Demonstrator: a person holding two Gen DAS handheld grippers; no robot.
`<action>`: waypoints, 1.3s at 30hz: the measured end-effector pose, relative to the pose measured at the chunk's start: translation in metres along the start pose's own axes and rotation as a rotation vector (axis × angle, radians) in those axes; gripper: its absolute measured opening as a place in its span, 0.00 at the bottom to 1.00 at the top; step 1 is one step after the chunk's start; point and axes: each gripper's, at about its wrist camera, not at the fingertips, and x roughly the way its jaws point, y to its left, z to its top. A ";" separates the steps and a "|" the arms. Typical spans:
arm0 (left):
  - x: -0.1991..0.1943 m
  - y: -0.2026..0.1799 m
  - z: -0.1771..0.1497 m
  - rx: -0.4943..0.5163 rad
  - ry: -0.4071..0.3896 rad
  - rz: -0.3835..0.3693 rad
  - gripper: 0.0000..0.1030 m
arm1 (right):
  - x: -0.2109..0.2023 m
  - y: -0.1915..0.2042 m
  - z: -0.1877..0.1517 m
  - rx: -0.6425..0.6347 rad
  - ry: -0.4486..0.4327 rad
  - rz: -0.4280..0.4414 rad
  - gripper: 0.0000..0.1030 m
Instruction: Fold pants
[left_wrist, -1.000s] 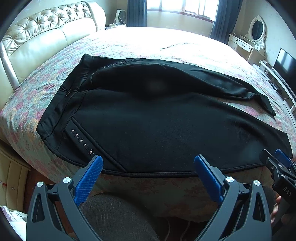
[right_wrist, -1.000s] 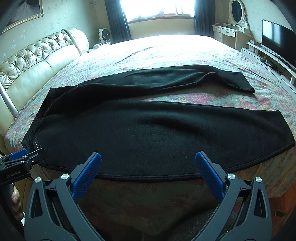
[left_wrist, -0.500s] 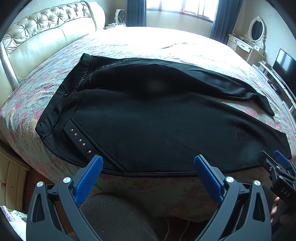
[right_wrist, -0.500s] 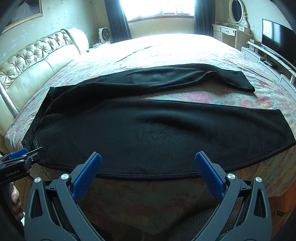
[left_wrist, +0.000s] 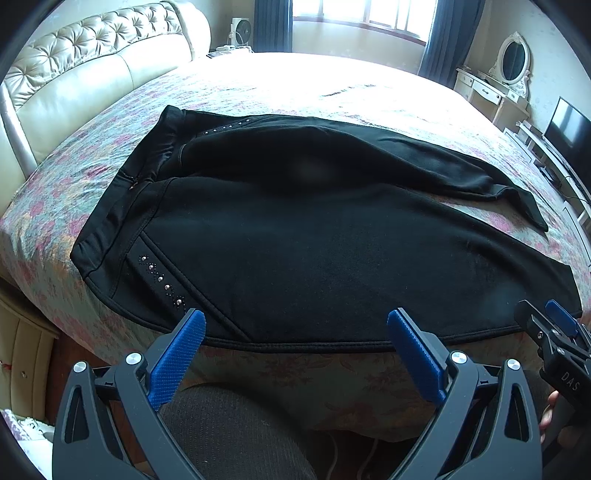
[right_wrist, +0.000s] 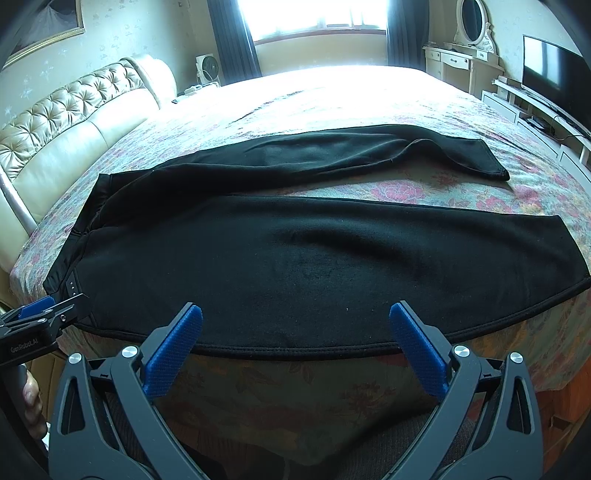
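Note:
Black pants (left_wrist: 314, 243) lie spread flat across the bed, waistband to the left, both legs running right. A row of small studs (left_wrist: 162, 280) marks the near pocket. The near leg (right_wrist: 332, 266) reaches the bed's front edge; the far leg (right_wrist: 351, 151) angles away behind it. My left gripper (left_wrist: 295, 332) is open at the pants' near hem, close to the hip, holding nothing. My right gripper (right_wrist: 295, 325) is open at the same hem, further along the near leg, also holding nothing. Each gripper shows at the edge of the other's view.
The bed (left_wrist: 332, 85) has a floral cover and a tufted cream headboard (left_wrist: 92, 74) on the left. A dressing table with an oval mirror (right_wrist: 465, 55) and a television (right_wrist: 554, 70) stand on the right. A fan (right_wrist: 208, 70) is by the window. A person's dark-clad knee (left_wrist: 229, 432) is below.
Both grippers have edged slightly forward and up toward the pants' near hem. The pants have not moved and both grippers stay open.

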 end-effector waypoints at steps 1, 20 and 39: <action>-0.001 0.001 0.001 -0.003 -0.007 -0.003 0.95 | 0.001 0.000 0.000 0.001 0.001 0.001 0.98; 0.082 0.219 0.208 -0.079 -0.051 0.062 0.95 | 0.046 0.023 0.034 -0.024 0.072 0.084 0.98; 0.233 0.261 0.255 -0.181 0.166 -0.264 0.09 | 0.116 0.021 0.170 -0.240 0.091 0.463 0.98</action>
